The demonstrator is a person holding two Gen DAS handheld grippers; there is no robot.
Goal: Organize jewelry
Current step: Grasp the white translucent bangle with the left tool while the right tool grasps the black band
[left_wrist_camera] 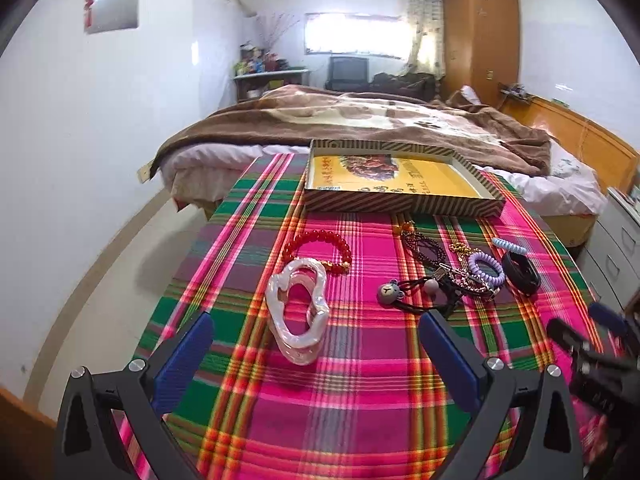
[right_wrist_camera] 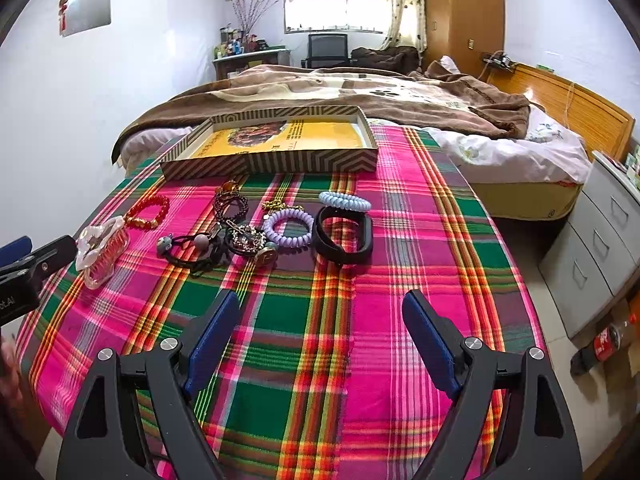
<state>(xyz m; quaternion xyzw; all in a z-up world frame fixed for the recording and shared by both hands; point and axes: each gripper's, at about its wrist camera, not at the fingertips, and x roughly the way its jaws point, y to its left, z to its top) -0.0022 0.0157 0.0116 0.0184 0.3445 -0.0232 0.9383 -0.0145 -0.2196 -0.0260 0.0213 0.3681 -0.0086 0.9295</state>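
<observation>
On the plaid tablecloth [right_wrist_camera: 400,264], which covers the table right up to the foot of the bed [right_wrist_camera: 360,92], nothing has yet gone into the striped cardboard tray [right_wrist_camera: 280,162] at the far edge; its yellow floor shows bare. My reading is that the job stands at its very start, with the first pick about to be chosen.

Both tools are empty. The left gripper [left_wrist_camera: 316,344] has its blue pads spread wide, low over the cloth, with the pearly hair claw clip [left_wrist_camera: 298,312] lying between and just beyond them. The right gripper [right_wrist_camera: 320,332] is likewise splayed, over bare cloth, well short of the black bangle [right_wrist_camera: 344,236].

Smaller pieces lie in a loose row between grippers and tray: a red bead bracelet [left_wrist_camera: 320,250] touching the clip's far end, a lilac coil hair tie [right_wrist_camera: 288,230], a pale blue coil tie [right_wrist_camera: 344,201], and a tangle of dark bead strands, bear-headed elastic [right_wrist_camera: 188,250] and a rhinestone piece whose parts I cannot separate.

Next likely calls for easing the left pads forward round the clip's sides, closing, lifting over the tray's low wall. Room is generous near the grippers; the cloth drops off on both sides, and the clip sits fairly near the left edge.
</observation>
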